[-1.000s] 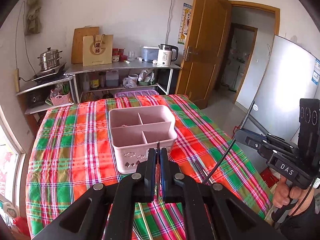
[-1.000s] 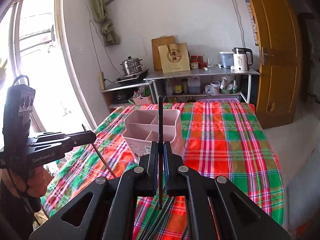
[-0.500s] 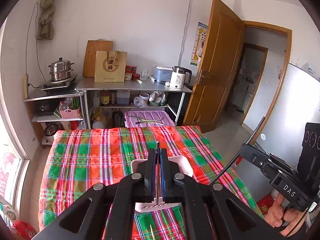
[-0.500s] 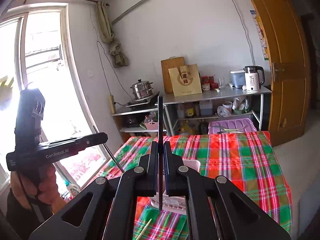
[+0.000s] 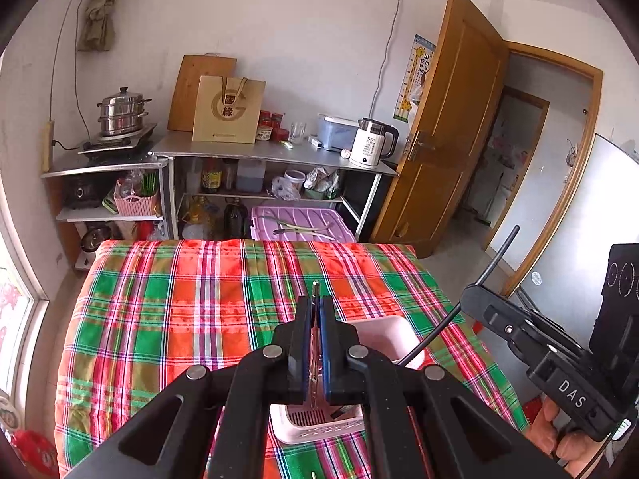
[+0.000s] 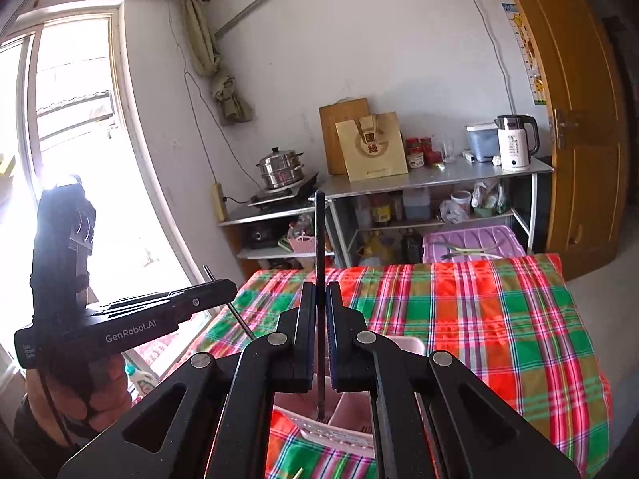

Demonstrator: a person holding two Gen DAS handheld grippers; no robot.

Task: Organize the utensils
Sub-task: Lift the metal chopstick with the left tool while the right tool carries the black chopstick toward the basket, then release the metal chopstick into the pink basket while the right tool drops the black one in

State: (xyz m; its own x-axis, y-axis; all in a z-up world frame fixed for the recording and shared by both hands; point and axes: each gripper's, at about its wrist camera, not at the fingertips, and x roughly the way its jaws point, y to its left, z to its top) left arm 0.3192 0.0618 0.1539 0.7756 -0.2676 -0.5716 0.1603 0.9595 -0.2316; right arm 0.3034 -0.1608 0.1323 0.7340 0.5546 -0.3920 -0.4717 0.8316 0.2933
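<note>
Both claws are clamped tight, each on one slim utensil. Left gripper (image 5: 315, 343) pinches a thin pale metal rod (image 5: 315, 291), whose tip stands just clear of the pads; its lower end shows below the jaws, over the pink caddy (image 5: 395, 339). Right gripper (image 6: 320, 339) pinches a black stick (image 6: 320, 231), which rises well above the pads and reaches down between them toward the caddy's slotted rim (image 6: 339, 435). What kind of utensil either is cannot be told; the working ends are hidden or too small to read. The caddy sits on the plaid cloth (image 5: 179, 319) at the near side of the table, directly under both claws and largely hidden by them. One more pale stick tip (image 6: 298, 473) lies on the cloth at the near edge. Handling assessment: both pieces appear light and stiff, with smooth, narrow shafts, so they are likely to pivot or slide in a flat pad grip rather than bend. Both are held mid-shaft; for the black stick, with much of its length above the pads, a hold nearer the balance point would limit swing. Neither looks fragile. The caddy looks light plastic and may shift or tip if a shaft catches a divider; lowering each piece upright into an open compartment appears the safer course.
</note>
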